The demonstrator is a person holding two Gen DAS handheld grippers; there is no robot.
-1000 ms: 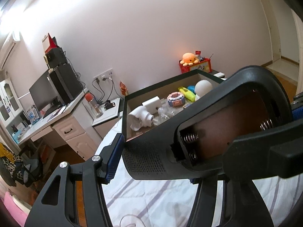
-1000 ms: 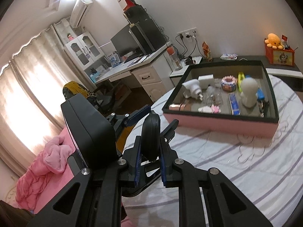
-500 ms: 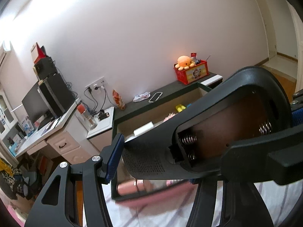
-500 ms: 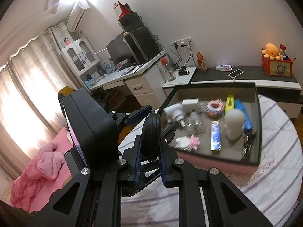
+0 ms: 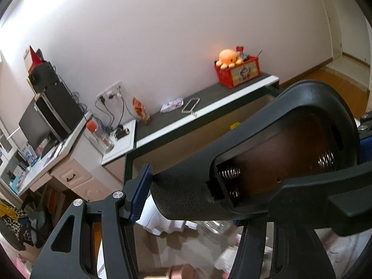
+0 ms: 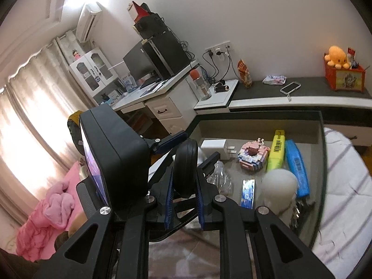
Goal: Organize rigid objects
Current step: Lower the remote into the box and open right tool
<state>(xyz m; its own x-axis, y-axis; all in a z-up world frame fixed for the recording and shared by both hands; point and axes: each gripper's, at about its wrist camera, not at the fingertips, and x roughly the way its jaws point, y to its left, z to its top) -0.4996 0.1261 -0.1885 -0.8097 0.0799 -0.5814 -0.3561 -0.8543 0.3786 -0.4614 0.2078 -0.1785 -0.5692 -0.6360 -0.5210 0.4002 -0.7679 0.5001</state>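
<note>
Bed with striped sheet point(image 6: 344, 186) runs off at 3 o'clock in the right wrist view, storage box point(image 6: 322, 162) sitting on it, dark rim, open top. Desk point(image 6: 162, 97) with PC tower point(image 6: 162, 51) and monitor at 11 o'clock; low shelf point(image 6: 302, 97) behind the box carries a phone point(image 6: 290, 87) and a red bin point(image 6: 344, 78) topped with an orange plush octopus point(image 6: 337, 57). Black device point(image 5: 232, 186) is held by both tools: left gripper point(image 5: 251, 186) has its fingers clamped across the body, battery bay with springs facing the camera; right gripper point(image 6: 183, 197) is clenched on a thin rounded black edge of the same device, blue pads pressing both sides. Device sits over the box's 9 o'clock side, its flat panel at 9 o'clock from the right gripper. In the box: white dome-shaped item point(image 6: 279, 186) at 4 o'clock, blue bar point(image 6: 297, 167), yellow bar point(image 6: 276, 150), pink block model point(image 6: 252, 154), white charger point(image 6: 214, 145), clear plastic piece point(image 6: 220, 179).
</note>
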